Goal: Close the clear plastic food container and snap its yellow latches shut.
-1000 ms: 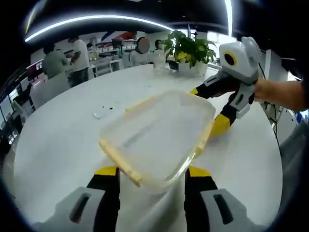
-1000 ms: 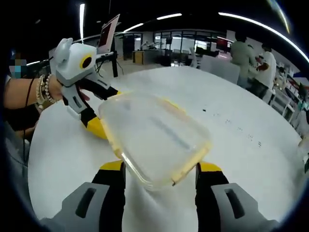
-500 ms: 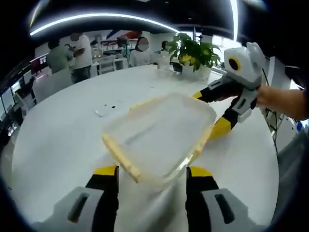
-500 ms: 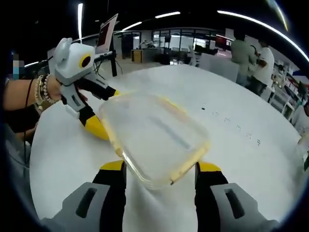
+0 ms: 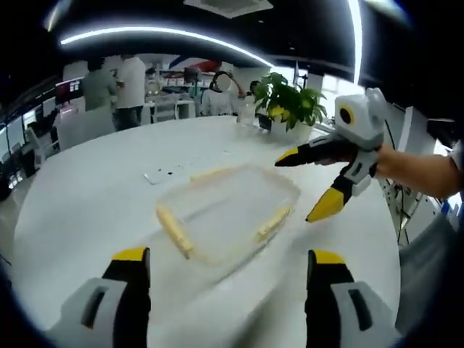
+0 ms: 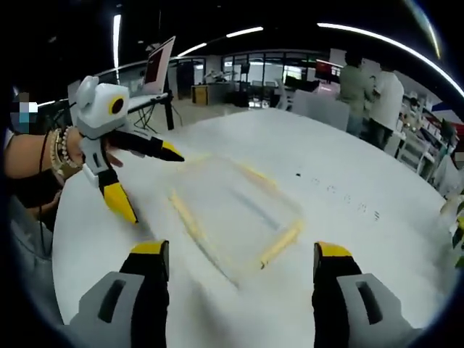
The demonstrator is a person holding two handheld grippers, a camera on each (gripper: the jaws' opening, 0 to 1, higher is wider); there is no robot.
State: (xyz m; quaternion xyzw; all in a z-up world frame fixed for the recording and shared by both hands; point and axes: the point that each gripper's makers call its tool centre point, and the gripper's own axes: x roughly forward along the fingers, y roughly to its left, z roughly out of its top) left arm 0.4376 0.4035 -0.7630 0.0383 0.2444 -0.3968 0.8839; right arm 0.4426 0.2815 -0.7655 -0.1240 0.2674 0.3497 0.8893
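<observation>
Clear container (image 5: 225, 217) flat on white table (image 5: 87, 196), frame centre in left gripper view, lid on; yellow latches (image 5: 174, 230) along edges (seating not resolvable, blur). Left gripper (image 5: 225, 279) at frame bottom, jaws spread wide, nothing between them, short of container. Right gripper (image 6: 238, 272) likewise wide apart, empty; also seen at right of left gripper view, clear of container. Potted plant (image 5: 290, 101) upper right.
</observation>
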